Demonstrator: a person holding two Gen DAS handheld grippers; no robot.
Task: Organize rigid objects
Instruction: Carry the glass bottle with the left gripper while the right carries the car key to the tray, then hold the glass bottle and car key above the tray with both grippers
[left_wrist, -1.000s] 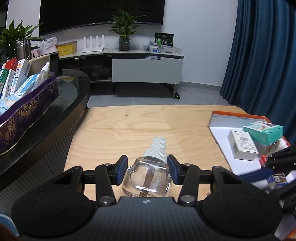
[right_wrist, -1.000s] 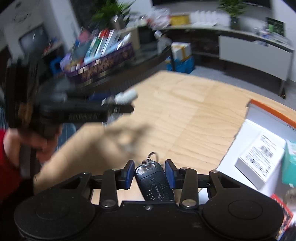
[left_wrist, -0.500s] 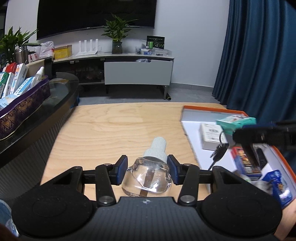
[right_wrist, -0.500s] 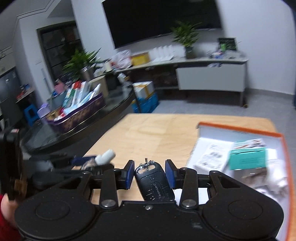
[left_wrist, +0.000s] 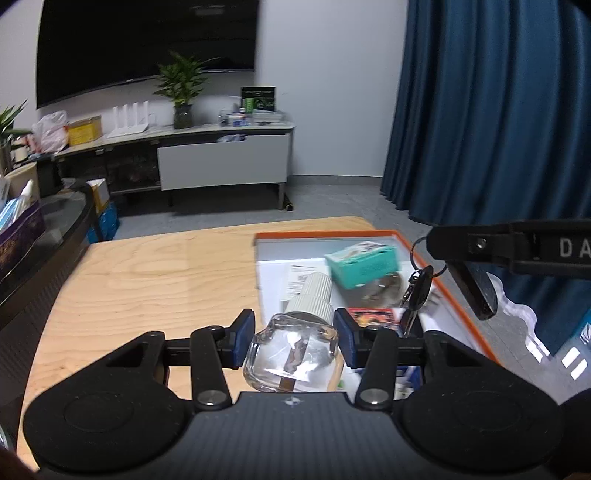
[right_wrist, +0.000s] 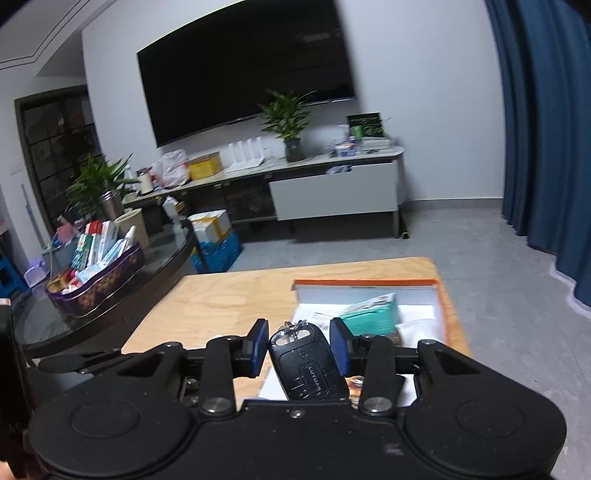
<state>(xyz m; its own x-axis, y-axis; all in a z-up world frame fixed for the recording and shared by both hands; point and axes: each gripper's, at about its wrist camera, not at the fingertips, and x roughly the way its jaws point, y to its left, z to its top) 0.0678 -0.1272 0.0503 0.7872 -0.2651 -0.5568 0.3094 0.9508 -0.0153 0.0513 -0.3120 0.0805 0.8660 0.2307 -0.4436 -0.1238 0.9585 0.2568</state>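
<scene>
While each hand-held gripper stays clamped — left (left_wrist: 291, 341) on bottle (left_wrist: 295, 350), right (right_wrist: 299, 345) on key fob (right_wrist: 308, 365) — both have reached the box (left_wrist: 458, 295).

We see a clear glossy glass bottle (left_wrist: 291, 356) with a ribbed matt white plastic cap (left_wrist: 314, 297), a black plastic key fob (right_wrist: 308, 367) with a slight sheen, a pale smooth-grained wooden table (left_wrist: 155, 280), and a teal cardboard box (left_wrist: 364, 264).

Each tool (left_wrist: 291, 341) is matte black plastic with blue pads (left_wrist: 243, 338), silver screws and round housings.
</scene>
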